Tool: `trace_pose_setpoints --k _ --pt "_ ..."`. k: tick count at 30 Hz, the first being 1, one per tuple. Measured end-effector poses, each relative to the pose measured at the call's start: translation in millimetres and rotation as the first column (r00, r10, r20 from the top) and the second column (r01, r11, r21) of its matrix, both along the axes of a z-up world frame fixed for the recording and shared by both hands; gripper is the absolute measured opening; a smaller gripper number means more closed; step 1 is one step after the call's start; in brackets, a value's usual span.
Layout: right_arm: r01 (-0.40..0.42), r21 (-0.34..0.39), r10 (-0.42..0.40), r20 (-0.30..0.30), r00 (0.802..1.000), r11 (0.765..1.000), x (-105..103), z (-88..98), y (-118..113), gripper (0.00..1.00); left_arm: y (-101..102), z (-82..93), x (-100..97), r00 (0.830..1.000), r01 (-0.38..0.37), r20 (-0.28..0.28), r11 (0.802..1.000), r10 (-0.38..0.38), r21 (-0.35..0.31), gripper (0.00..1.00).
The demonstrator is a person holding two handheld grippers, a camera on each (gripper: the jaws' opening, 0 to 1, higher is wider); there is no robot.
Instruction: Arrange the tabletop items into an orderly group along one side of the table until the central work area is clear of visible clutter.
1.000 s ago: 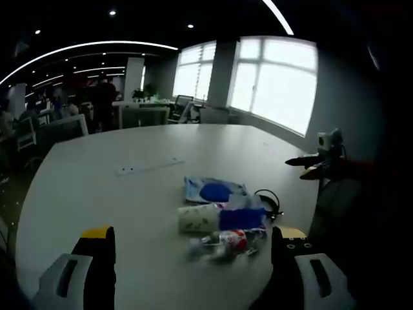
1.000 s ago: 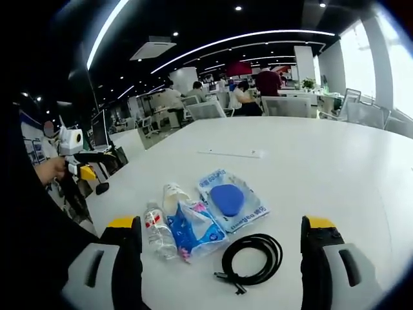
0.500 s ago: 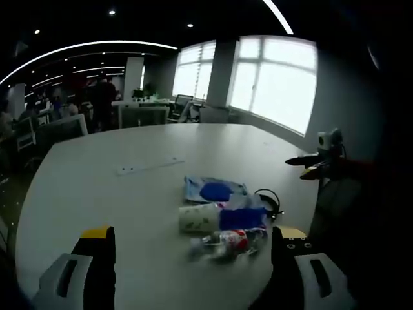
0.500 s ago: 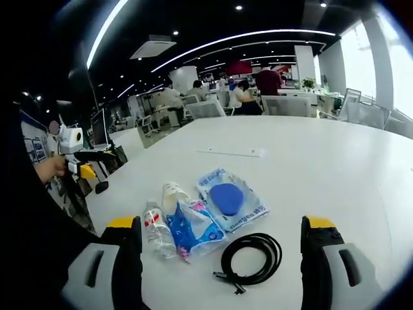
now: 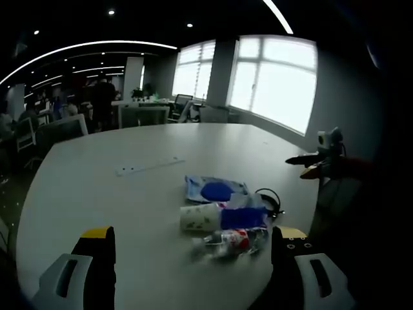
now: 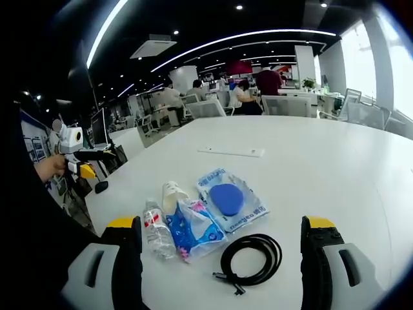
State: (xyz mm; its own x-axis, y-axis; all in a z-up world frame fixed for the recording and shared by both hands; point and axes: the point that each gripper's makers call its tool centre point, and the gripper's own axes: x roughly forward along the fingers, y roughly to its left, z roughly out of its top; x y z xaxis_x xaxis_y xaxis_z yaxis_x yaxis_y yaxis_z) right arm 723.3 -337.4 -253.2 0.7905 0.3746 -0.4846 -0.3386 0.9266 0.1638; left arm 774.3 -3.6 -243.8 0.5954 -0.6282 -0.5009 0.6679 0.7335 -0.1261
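We find both grippers, left (image 5: 191, 271) and right (image 6: 221, 258), spread wide and holding nothing. On the white table (image 6: 335, 168), bottle (image 6: 155, 230), cup (image 6: 173, 194), two packets and coiled cable (image 6: 251, 258) lie clustered near one edge.

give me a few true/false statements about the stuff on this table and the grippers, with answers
1. The plastic bottle lies on its side on the white table. True.
2. The black cable is stretched out straight. False: it is wound into a loop.
3. The right gripper is shut on the bottle. False: its jaws stand wide apart, holding nothing.
4. A clear packet with a blue oval item lies next to the blue and white bag. True.
5. The left gripper holds the paper cup. False: its jaws are open and the cup lies on the table.
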Motion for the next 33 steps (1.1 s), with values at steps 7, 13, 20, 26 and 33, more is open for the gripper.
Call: trace_pose_setpoints --k 7,13,20,26,33 --pt "-0.016 -0.008 0.016 -0.004 1.0 1.0 2 -0.6 3 1.0 3 1.3 1.3 1.0 -0.002 0.005 1.0 0.002 0.005 1.0" --pt "-0.039 -0.014 0.039 -0.015 0.999 0.999 3 -0.3 12 0.99 5 2.1 2.4 1.0 -0.003 0.006 1.0 0.003 0.008 1.0" --pt "-0.062 -0.009 0.062 -0.027 0.998 0.998 6 -0.6 29 0.97 5 1.0 1.5 1.0 0.0 0.005 1.0 0.0 0.011 1.0" --pt "-0.095 -0.004 0.095 -0.034 0.995 0.995 6 -2.9 46 0.95 7 1.3 1.9 1.0 -0.003 0.009 1.0 0.003 0.012 1.0" --pt "-0.166 -0.013 0.166 -0.043 0.985 0.986 7 -5.5 73 0.9 6 -0.3 -1.4 1.0 0.003 0.01 1.0 -0.004 0.014 1.0"
